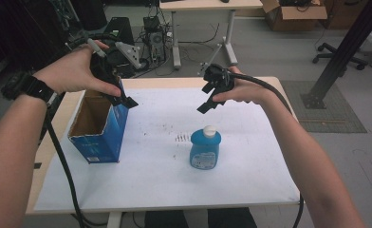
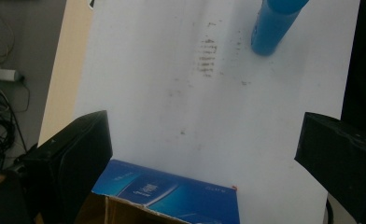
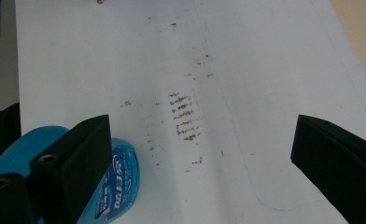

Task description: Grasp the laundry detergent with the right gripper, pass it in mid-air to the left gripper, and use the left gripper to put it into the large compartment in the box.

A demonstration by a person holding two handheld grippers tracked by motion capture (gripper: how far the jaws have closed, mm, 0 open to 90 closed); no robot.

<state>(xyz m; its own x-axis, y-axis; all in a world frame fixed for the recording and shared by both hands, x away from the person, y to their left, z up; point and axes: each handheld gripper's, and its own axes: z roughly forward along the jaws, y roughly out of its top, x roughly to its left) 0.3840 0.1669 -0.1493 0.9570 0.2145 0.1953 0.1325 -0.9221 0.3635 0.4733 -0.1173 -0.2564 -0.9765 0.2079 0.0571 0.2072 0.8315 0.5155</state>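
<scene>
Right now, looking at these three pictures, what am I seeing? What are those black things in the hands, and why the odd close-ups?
There is no robot here. A person holds a hand-operated grasping tool in each hand: the left tool and the right tool, each trailing a black cable. The wide picture comes from a camera above the table, looking down over the person's forearms. The two close-ups come from small cameras riding on the tools, looking out between their black jaws, which rise at the bottom corners. On the white sheet covering the table stand an open blue carton and a blue bottle with a white cap; there is also a patch of brown smudges. Both tools are open and hold nothing. The left one hovers over the carton's rim, the right one above the bottle.
</scene>
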